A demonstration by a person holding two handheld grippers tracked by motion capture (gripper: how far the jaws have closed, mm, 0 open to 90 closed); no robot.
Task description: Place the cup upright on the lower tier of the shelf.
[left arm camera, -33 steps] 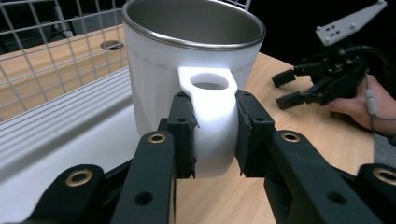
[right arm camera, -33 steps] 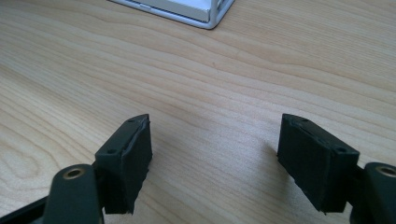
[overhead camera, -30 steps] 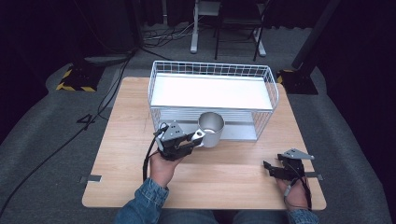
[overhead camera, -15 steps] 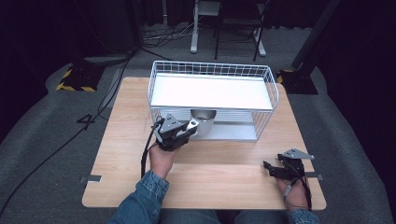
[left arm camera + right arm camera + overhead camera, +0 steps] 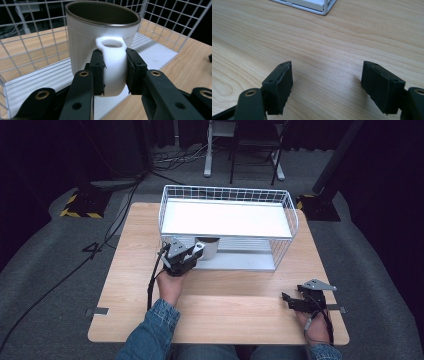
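Mug (image 5: 100,47), white outside and dark within, sits at the wire rack's (image 5: 280,245) lower shelf, probably just inside. Left claw (image 5: 113,72) pinches its handle: rigid, glossy, likely slippery and breakable, so grip low. Right of the rack, right claw (image 5: 327,85) rests spread.

Wooden table (image 5: 130,265) on grey carpet (image 5: 45,270), chair legs (image 5: 240,165) behind.

Left hand-held gripper (image 5: 192,254) clamped; right hand-held gripper (image 5: 290,300) (resting low) spread wide
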